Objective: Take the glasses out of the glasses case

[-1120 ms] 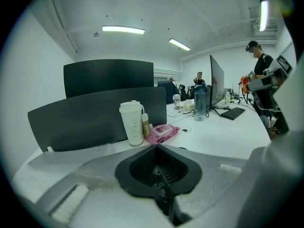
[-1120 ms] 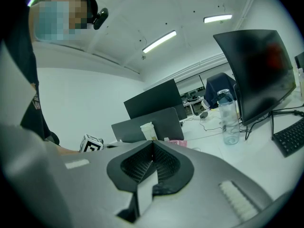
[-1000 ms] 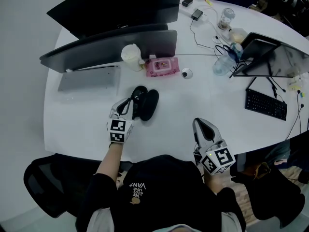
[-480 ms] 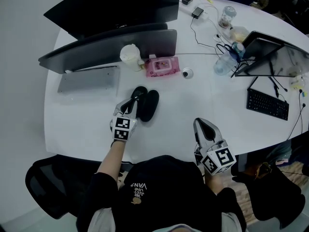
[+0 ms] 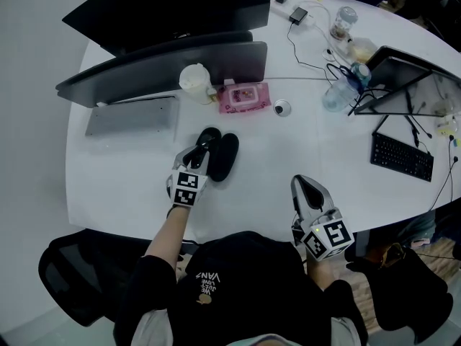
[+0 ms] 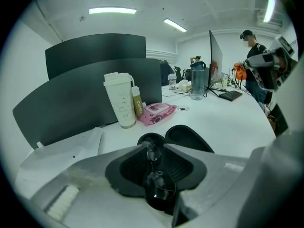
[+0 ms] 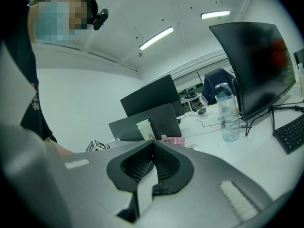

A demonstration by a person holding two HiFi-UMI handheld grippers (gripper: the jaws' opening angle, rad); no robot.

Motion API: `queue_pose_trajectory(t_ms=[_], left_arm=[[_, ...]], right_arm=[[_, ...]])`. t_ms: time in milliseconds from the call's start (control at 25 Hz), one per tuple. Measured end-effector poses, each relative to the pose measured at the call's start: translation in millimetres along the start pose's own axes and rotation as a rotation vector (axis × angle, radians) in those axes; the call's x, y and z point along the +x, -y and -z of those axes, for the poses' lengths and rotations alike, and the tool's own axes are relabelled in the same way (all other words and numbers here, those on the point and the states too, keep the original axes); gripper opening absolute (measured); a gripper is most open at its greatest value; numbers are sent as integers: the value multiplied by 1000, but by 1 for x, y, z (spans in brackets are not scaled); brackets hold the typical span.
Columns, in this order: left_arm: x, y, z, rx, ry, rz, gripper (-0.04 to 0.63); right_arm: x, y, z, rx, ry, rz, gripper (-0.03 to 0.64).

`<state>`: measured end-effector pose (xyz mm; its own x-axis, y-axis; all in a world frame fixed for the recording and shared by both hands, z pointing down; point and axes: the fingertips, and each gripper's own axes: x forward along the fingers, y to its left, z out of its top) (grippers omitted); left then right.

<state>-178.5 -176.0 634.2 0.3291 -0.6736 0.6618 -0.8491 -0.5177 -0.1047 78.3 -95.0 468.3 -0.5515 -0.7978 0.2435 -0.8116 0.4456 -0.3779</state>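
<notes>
**Glasses (image 6: 156, 186): lifting clear of case**

Pinched by the frame in left tool (image 5: 196, 156), at near end of open case (image 5: 223, 156), mid-worktop (image 5: 288, 143). Apply light, steady pressure on the thin frame. Lift straight up and avoid scraping the case rim. Right tool (image 5: 301, 184) pressed together, empty, near front edge. Bare worktop right of case for set-down. Cup (image 5: 195, 83) and wipes (image 5: 243, 96) behind.

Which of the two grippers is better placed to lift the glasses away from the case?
The left gripper: its jaws are closed on the glasses, right beside the open black case. The right gripper sits apart near the edge of the table, jaws together with nothing between them.
</notes>
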Motion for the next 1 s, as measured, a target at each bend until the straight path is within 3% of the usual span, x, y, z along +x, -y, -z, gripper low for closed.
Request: queue_pose_trajectory(t_ms=[840, 1000], left_arm=[[22, -6, 28, 15, -127, -29, 92], [24, -7, 29, 12, -137, -29, 52]], right_arm=[[11, 8, 6, 15, -25, 5, 0], [12, 8, 6, 18, -28, 7, 0]])
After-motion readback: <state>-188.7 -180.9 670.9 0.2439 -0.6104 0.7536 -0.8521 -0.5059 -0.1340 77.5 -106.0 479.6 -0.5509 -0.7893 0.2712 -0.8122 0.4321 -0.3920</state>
